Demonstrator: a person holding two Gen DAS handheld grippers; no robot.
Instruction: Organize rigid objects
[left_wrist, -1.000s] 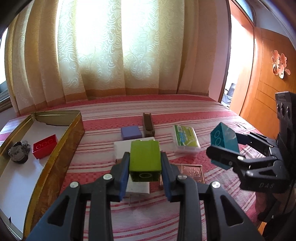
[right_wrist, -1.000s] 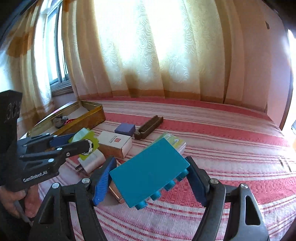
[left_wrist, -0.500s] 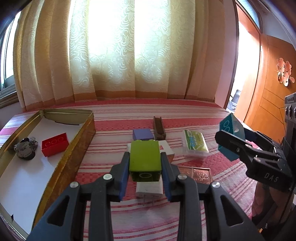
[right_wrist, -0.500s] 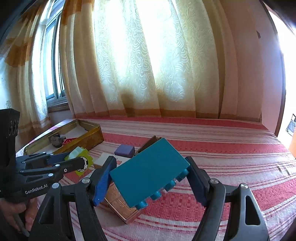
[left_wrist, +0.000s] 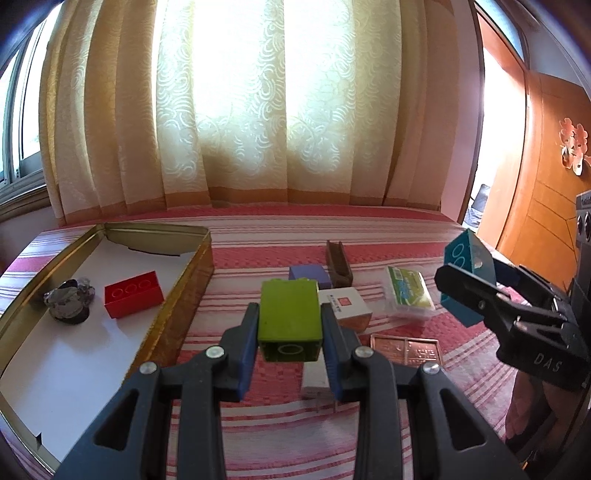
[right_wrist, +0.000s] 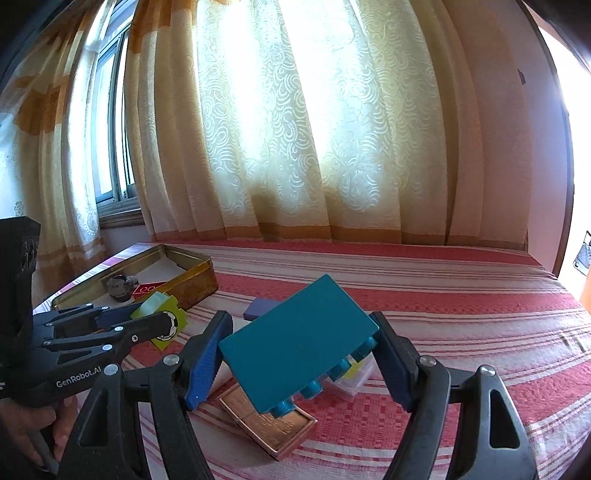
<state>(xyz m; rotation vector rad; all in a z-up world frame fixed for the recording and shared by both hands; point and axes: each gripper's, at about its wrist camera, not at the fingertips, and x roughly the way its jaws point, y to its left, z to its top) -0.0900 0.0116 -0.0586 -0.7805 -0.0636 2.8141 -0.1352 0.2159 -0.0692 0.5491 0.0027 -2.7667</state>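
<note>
Left gripper (left_wrist: 290, 328) clamped on green block (left_wrist: 289, 314), held above the striped bedspread (left_wrist: 258, 424) just right of the gold tin (left_wrist: 192, 273). Right gripper (right_wrist: 299, 354) clamped on teal block (right_wrist: 295, 341) (studs facing down), tilted, above a copper plate (right_wrist: 269, 424). Red block (left_wrist: 133, 299) lies inside the tin.

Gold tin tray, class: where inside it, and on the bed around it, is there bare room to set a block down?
Inside the gold tin tray, the white floor nearer the camera than the red block and the grey lump is bare. The striped bedspread between tray, curtain and brown holder is free. It is crowded around the white box, copper plate and green packet.
</note>
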